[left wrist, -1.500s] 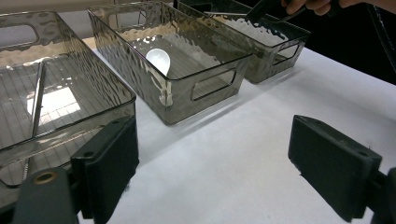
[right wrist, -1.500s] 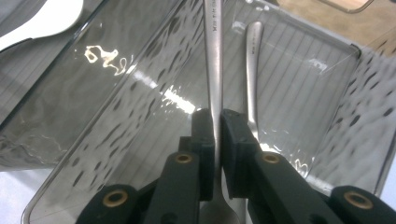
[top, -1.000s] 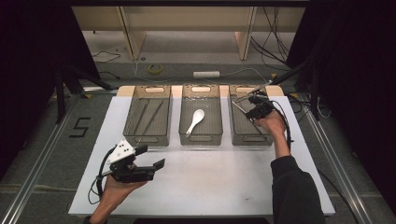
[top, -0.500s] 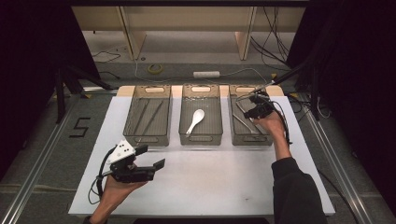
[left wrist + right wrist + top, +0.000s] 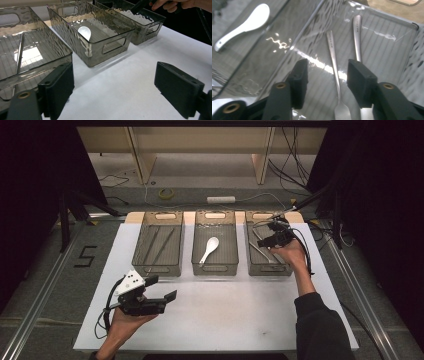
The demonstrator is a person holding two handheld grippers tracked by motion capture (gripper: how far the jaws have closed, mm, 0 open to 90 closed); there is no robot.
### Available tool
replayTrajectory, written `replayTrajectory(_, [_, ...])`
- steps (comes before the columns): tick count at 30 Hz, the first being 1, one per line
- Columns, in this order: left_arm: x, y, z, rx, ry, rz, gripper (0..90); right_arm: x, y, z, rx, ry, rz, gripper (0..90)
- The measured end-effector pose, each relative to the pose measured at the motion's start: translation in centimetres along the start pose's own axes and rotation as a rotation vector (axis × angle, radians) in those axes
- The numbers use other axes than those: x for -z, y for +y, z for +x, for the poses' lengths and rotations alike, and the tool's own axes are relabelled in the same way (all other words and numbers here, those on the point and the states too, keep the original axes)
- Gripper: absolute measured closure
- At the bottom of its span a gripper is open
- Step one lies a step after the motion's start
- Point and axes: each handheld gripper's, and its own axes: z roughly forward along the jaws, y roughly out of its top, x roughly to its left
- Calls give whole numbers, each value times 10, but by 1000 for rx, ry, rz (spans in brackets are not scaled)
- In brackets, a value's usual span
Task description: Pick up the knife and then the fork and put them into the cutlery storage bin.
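On a white table sheet (image 5: 240, 320) stand 3 smoky see-through bins in a row. The right gripper (image 5: 272, 240) hangs over the right bin (image 5: 265, 267), held in a hand (image 5: 292, 252) that reaches in from the near edge. Its jaws have just been opening and now stand about half apart, with nothing pressed between the pads. In the right gripper view, a thin metal utensil (image 5: 334, 65) lies flat on the bin's ribbed floor, its long handle running between and below the jaws, loose. A 2nd metal handle (image 5: 357, 37) lies just beside it. The utensil looks stiff, light and slick, and it sits low against the floor, so a grip across the narrow handle near its middle seems safest; a pinch near the end would likely tip or slide it. The middle bin (image 5: 215, 265) holds a white spoon (image 5: 209, 250). The left bin (image 5: 157, 265) holds thin rods. The left gripper (image 5: 152, 292) rests near the table's front, jaws wide apart and empty, pointed toward the bins.
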Motion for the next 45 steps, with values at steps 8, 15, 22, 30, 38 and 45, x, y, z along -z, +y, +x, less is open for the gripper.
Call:
replayTrajectory(8, [0, 0, 0, 1, 0, 1, 156, 13, -11, 12, -7, 65, -81, 350])
replayTrajectory(15, [-1, 0, 0, 2, 1, 3, 156, 30, -30, 32, 9, 92, -205, 328])
replayTrajectory(22, [-1, -1, 0, 4, 1, 2, 155, 43, -48, 49, 22, 118, -272, 297])
replayTrajectory(30, [0, -1, 1, 9, 0, 1, 156, 50, -65, 63, 29, 171, -330, 286])
replayTrajectory(38, [0, 0, 1, 11, 0, 3, 155, 54, -85, 76, 50, 204, -357, 283])
replayTrajectory(45, [-1, 0, 1, 15, -9, 6, 155, 60, -104, 85, 59, 240, -397, 278])
